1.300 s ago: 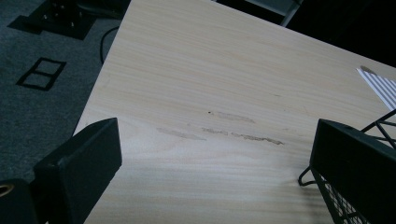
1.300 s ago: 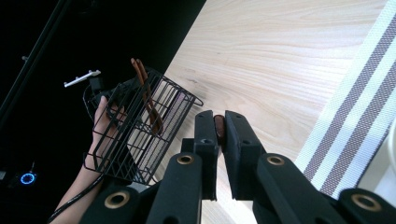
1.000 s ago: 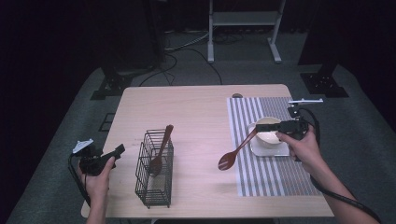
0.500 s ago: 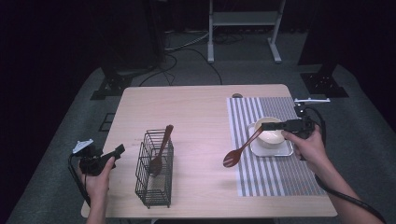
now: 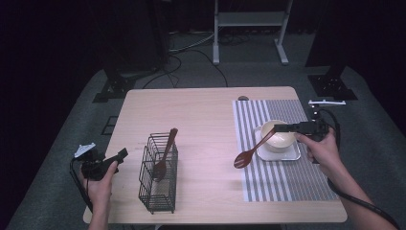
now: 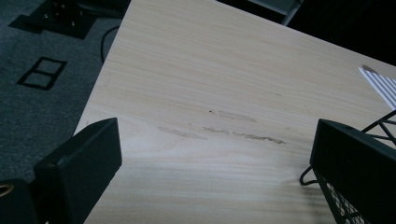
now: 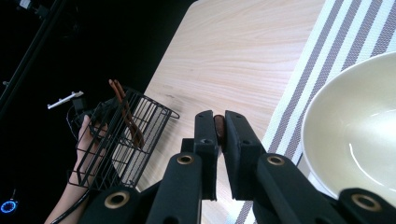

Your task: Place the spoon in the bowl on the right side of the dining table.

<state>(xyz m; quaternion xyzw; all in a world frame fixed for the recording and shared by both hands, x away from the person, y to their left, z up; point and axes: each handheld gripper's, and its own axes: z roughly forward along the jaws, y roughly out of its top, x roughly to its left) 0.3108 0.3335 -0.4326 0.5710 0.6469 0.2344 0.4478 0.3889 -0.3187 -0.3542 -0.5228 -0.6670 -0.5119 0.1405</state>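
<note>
My right gripper (image 5: pixel 279 128) hovers over the cream bowl (image 5: pixel 279 135) and is shut on the handle end of a dark wooden spoon (image 5: pixel 248 153). The spoon slants down to the left, its scoop above the placemat's left edge. Close up in the right gripper view, the handle tip (image 7: pixel 218 127) is pinched between the jaws, with the bowl (image 7: pixel 359 135) to the right. A second wooden spoon (image 5: pixel 164 153) leans in the black wire basket (image 5: pixel 158 179). My left gripper (image 5: pixel 119 155) is at the table's left front edge, open (image 6: pixel 210 140) with nothing between its jaws.
The bowl sits on a small square tray (image 5: pixel 289 154) on a grey-and-white striped placemat (image 5: pixel 287 177). The basket's corner (image 6: pixel 373 135) stands close to my left gripper's right jaw. A small dark object (image 5: pixel 243 98) lies at the table's far edge.
My right gripper has moved a little to the right with the spoon, drawing its scoop closer to the bowl. The left gripper has stayed still.
</note>
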